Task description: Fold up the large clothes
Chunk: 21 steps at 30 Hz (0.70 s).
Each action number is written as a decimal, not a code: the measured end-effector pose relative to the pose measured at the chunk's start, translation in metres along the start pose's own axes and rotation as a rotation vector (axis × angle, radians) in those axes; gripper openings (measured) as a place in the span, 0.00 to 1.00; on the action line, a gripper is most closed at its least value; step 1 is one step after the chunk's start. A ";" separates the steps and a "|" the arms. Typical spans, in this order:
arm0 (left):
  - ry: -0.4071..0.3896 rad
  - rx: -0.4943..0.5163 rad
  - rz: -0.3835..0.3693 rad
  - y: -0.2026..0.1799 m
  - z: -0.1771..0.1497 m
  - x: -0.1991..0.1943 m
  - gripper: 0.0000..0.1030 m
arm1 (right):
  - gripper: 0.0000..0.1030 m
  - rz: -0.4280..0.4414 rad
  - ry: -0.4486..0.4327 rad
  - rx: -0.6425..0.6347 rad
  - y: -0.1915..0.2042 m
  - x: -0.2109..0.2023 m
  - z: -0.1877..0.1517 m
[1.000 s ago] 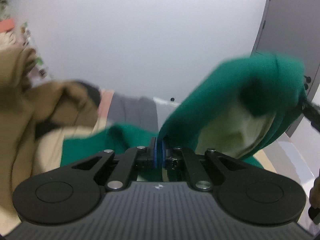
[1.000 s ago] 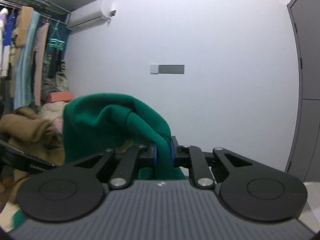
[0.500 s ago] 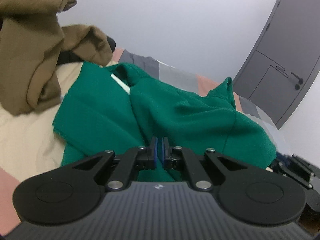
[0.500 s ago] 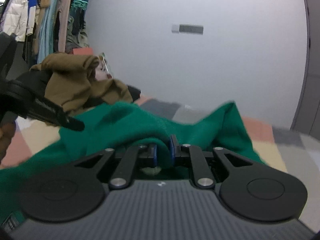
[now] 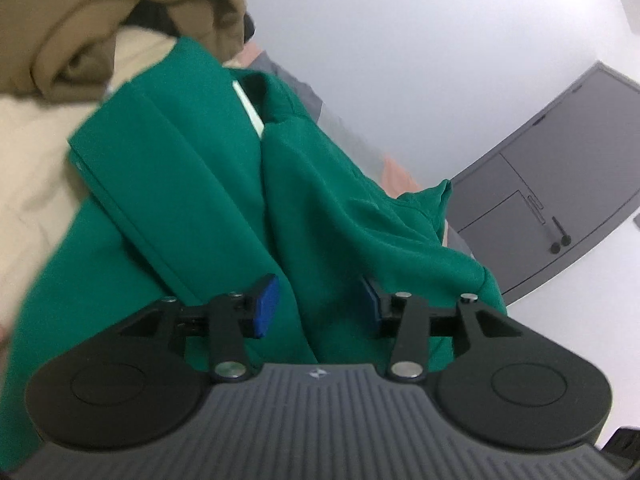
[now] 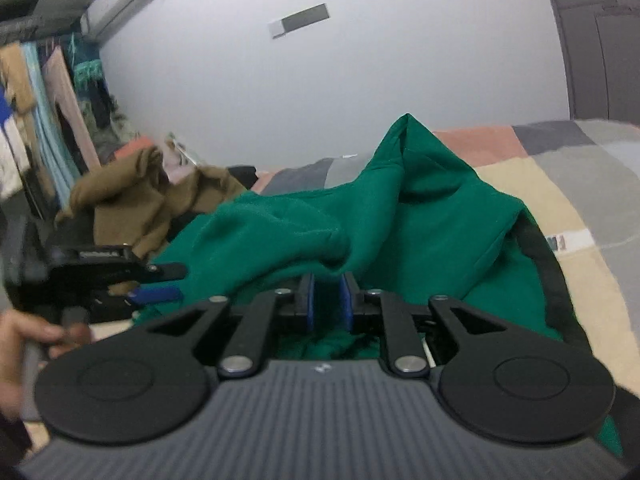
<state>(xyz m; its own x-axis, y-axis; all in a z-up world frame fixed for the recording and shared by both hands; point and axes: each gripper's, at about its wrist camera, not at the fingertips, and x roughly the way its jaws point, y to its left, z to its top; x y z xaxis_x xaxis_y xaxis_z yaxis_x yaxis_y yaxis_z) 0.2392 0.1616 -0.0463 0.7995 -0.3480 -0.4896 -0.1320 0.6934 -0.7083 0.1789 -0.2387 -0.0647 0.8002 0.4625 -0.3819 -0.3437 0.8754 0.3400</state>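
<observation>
Both grippers over the green garment (image 5: 328, 208), which lies crumpled on the patchwork bed (image 6: 560, 184) beside a brown clothes heap (image 6: 132, 196). Left gripper (image 5: 318, 304) spread wide, fabric between pads, not clamped. Right gripper (image 6: 329, 302) narrowly parted, green cloth in the gap, no firm pinch.

bed (image 6: 560, 184) | patchwork cover | green garment (image 6: 400, 220) | brown garment (image 6: 132, 196)
</observation>
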 end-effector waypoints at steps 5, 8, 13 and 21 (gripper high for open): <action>0.011 -0.127 -0.062 0.017 0.002 0.017 0.59 | 0.60 0.057 -0.006 0.134 -0.014 0.010 0.002; 0.007 -0.201 -0.117 0.025 0.004 0.018 0.62 | 0.67 0.123 -0.008 0.277 -0.030 0.018 0.002; 0.015 -0.271 -0.166 0.033 0.012 0.024 0.65 | 0.82 0.200 0.037 0.539 -0.060 0.045 -0.007; 0.035 -0.282 -0.197 0.030 0.011 0.044 0.65 | 0.82 0.290 0.062 0.664 -0.073 0.072 -0.017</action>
<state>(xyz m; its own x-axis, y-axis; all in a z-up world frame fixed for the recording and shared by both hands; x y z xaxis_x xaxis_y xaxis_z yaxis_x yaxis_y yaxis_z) 0.2769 0.1740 -0.0835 0.8056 -0.4826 -0.3436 -0.1382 0.4109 -0.9012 0.2532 -0.2675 -0.1313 0.6862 0.6872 -0.2386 -0.1510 0.4555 0.8774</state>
